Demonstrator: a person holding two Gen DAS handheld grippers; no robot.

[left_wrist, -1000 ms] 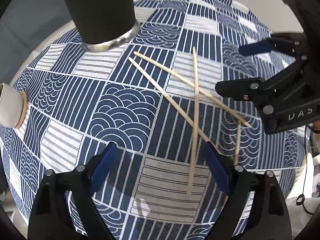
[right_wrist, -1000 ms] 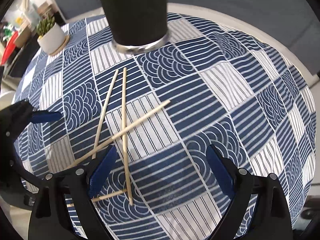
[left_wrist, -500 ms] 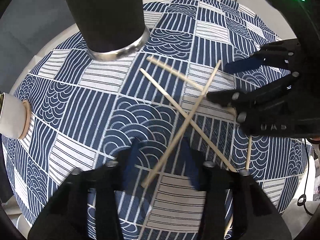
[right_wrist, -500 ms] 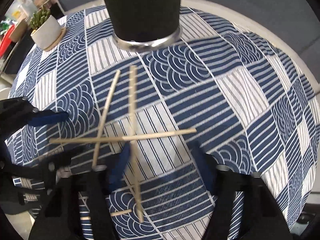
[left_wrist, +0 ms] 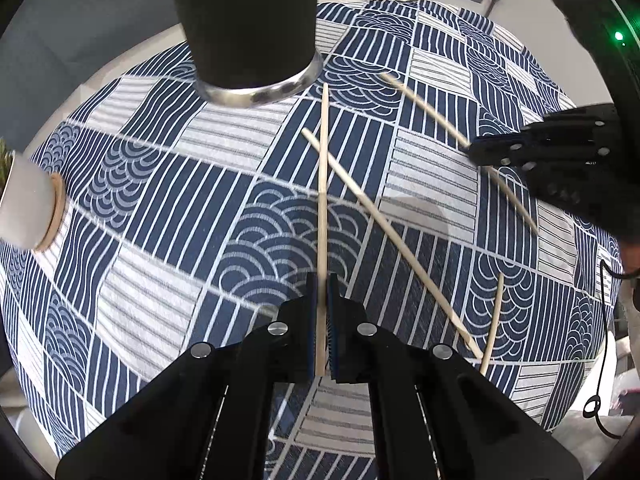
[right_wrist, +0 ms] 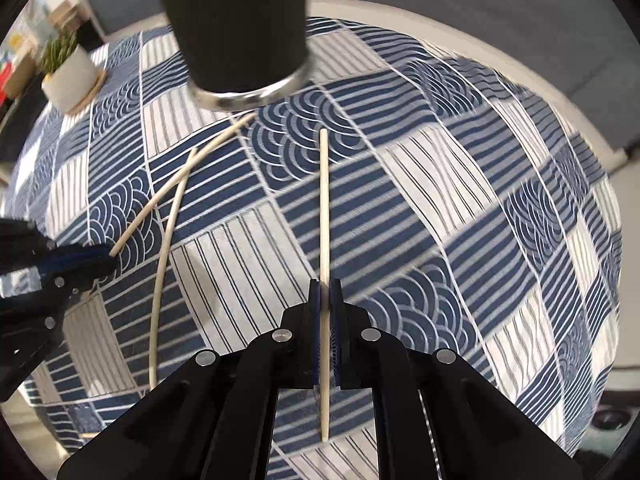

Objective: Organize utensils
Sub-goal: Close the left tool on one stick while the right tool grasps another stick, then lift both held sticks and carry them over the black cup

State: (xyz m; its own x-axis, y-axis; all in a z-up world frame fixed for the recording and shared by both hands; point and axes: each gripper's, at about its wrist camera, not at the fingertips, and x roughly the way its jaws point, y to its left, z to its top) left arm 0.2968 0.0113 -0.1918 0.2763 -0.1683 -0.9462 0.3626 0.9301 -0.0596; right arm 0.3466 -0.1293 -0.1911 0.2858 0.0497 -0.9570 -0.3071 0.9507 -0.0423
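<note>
My left gripper (left_wrist: pixel 322 280) is shut on a wooden chopstick (left_wrist: pixel 323 184) that points toward the tall black cup (left_wrist: pixel 244 20). My right gripper (right_wrist: pixel 325 284) is shut on another chopstick (right_wrist: pixel 324 208), also pointing toward the black cup (right_wrist: pixel 232 16). Two chopsticks lie on the blue patterned tablecloth: a long one (left_wrist: pixel 384 228) and a short-looking one (left_wrist: pixel 493 320) near the right edge. In the left wrist view the right gripper (left_wrist: pixel 536 152) holds its chopstick (left_wrist: pixel 424 104) at the right. In the right wrist view the left gripper (right_wrist: pixel 80 260) shows at the left, beside a loose chopstick (right_wrist: pixel 164 264).
A small white plant pot on a wooden coaster (right_wrist: pixel 72 76) stands at the table's far left; it also shows in the left wrist view (left_wrist: pixel 28 204). The round table's white rim (right_wrist: pixel 520 80) runs behind the cup. A cable (left_wrist: pixel 600 400) hangs at the right.
Both grippers went from open to shut, each closing on a chopstick and lifting it off the cloth. The held chopsticks have swung to point toward the black cup.
</note>
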